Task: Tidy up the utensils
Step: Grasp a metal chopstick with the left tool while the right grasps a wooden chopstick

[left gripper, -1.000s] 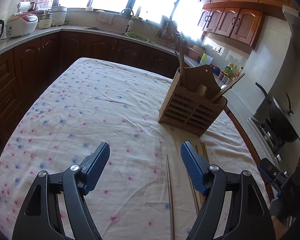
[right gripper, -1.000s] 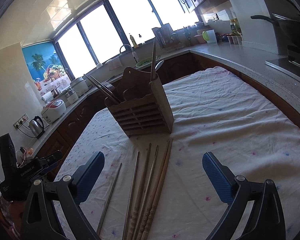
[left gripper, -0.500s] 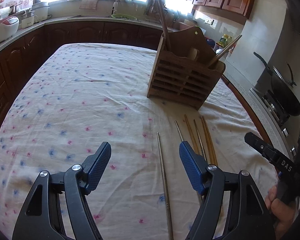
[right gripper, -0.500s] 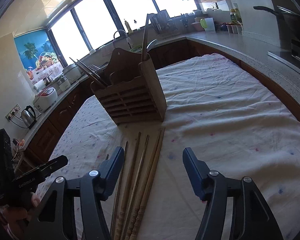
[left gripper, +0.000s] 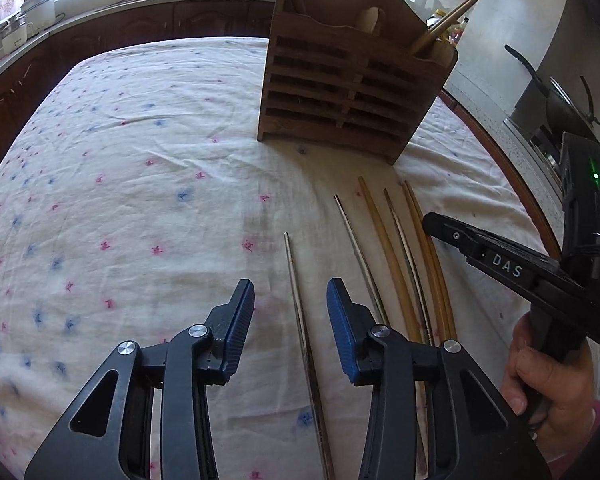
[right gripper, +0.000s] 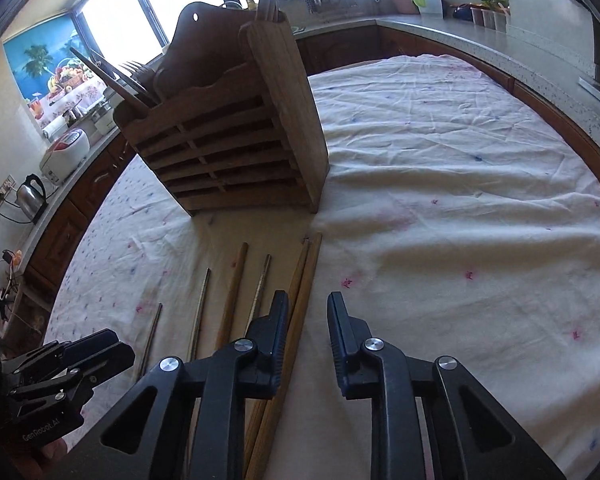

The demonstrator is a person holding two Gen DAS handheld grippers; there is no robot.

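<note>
Both tongs have dropped toward the chopsticks (left gripper: 396, 276), narrowing, nothing gripped; only the right view shows forks (right gripper: 134, 70).

A slatted utensil rack (left gripper: 352, 92) stands upright on the cloth-covered bench (left gripper: 140, 200), with chopsticks (left gripper: 448, 20) leaning out of its right compartment. Before the rack, six loose chopsticks (left gripper: 396, 264) lie side by side on the cloth, pointing toward it. The left claw (left gripper: 290, 308) hangs over the leftmost stick (left gripper: 296, 300), its jaws closing either side of it. The right claw (right gripper: 308, 328) straddles the rightmost pair (right gripper: 304, 280), jaws closing. Behind the bench runs a counter (right gripper: 460, 28)
</note>
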